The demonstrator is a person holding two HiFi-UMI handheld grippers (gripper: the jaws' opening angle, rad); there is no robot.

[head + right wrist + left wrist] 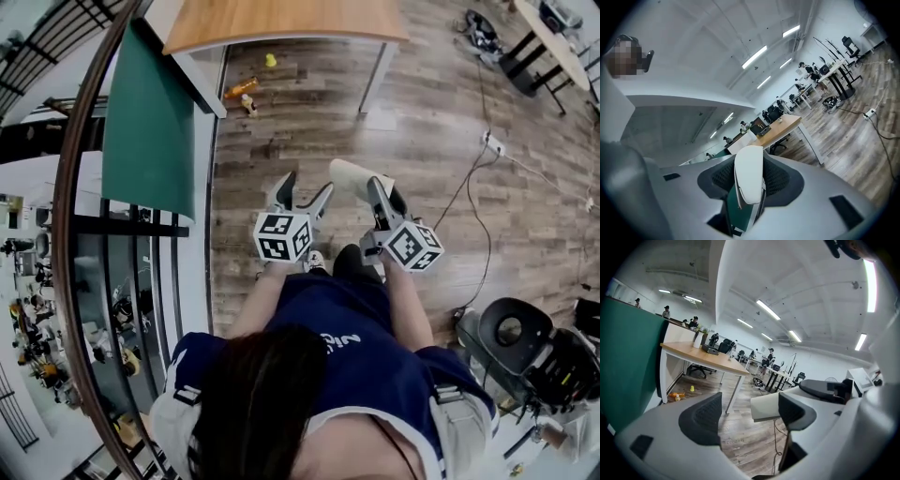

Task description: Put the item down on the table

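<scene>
Head view: left gripper [305, 189] is held over the wood floor [441, 216], jaws spread wide, nothing between them. The white item [352, 178] is seen just to its right, clear of the left jaws. It is clamped between the jaws of the right gripper [382, 190]. In the right gripper view it is pinched edge-on, rounded end projecting beyond the pads [780, 180]. The item is carried in the air. The wooden table [281, 21] is seen well ahead, apart from it.
</scene>
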